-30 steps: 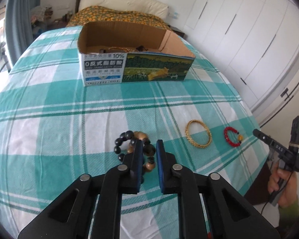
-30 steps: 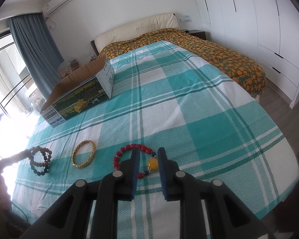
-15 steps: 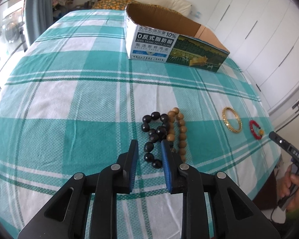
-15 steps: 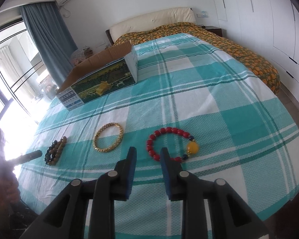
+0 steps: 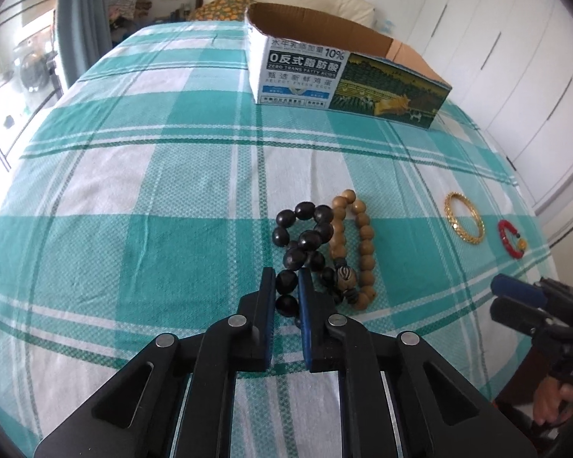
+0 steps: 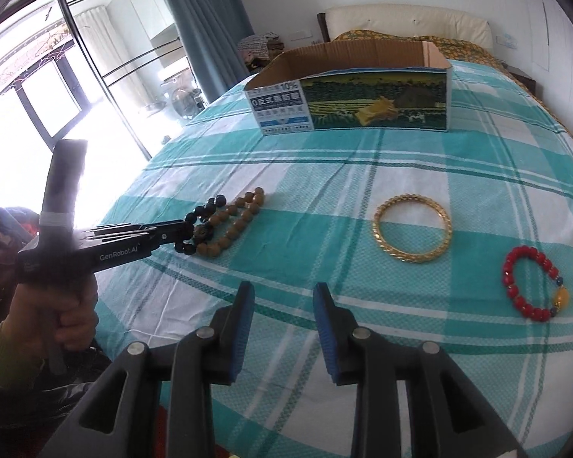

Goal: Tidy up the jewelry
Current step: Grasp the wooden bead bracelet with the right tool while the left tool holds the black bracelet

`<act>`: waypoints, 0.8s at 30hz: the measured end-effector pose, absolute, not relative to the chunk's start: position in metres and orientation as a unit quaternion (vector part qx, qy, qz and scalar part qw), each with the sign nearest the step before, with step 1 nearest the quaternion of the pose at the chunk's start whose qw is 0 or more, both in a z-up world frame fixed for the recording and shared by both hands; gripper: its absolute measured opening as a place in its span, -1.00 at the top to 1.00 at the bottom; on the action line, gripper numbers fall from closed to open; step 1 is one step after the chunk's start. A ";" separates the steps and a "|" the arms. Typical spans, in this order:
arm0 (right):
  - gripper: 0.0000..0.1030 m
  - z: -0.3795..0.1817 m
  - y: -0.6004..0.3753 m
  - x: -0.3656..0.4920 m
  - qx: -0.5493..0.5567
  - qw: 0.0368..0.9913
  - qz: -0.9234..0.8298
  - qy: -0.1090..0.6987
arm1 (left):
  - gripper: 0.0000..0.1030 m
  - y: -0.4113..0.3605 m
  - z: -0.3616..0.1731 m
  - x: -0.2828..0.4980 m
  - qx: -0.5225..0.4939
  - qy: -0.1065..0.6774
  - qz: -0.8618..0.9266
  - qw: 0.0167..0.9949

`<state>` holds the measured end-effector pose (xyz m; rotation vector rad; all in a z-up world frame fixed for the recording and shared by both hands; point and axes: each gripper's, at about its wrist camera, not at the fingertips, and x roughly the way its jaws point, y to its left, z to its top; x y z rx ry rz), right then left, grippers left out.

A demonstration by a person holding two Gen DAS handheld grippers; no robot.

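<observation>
A black bead bracelet (image 5: 303, 238) and a tan wooden bead bracelet (image 5: 357, 244) lie together on the green checked cloth. My left gripper (image 5: 286, 286) is shut on the near beads of the black bracelet; it also shows in the right wrist view (image 6: 183, 234). A gold bangle (image 6: 411, 229) and a red bead bracelet (image 6: 533, 284) lie to the right. My right gripper (image 6: 282, 297) is open and empty, low over the cloth, left of and nearer than the gold bangle. An open cardboard box (image 5: 347, 72) stands at the far side.
The cloth covers a table (image 5: 133, 191) whose front edge is close below my grippers. A bed (image 6: 408, 26) with a patterned cover lies behind the box. A window and blue curtain (image 6: 195, 19) stand at the left; white wardrobes (image 5: 515, 57) at the right.
My left gripper has closed on the black bracelet's near beads. My right gripper has swung left, away from the red bracelet, and opened wider.
</observation>
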<state>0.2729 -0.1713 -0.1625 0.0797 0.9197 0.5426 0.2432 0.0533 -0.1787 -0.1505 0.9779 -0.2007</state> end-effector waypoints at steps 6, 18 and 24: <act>0.37 -0.164 -0.106 0.292 0.005 0.848 0.326 0.419 | 0.82 0.070 -0.174 0.232 -0.082 0.464 -0.066 0.880; 0.37 -0.193 -0.057 0.311 -0.114 0.836 0.318 0.432 | 0.82 0.083 -0.185 0.223 -0.078 0.473 -0.022 0.877; 0.38 -0.196 -0.045 0.305 -0.160 0.844 0.304 0.412 | 0.82 0.081 -0.186 0.223 -0.066 0.474 -0.017 0.878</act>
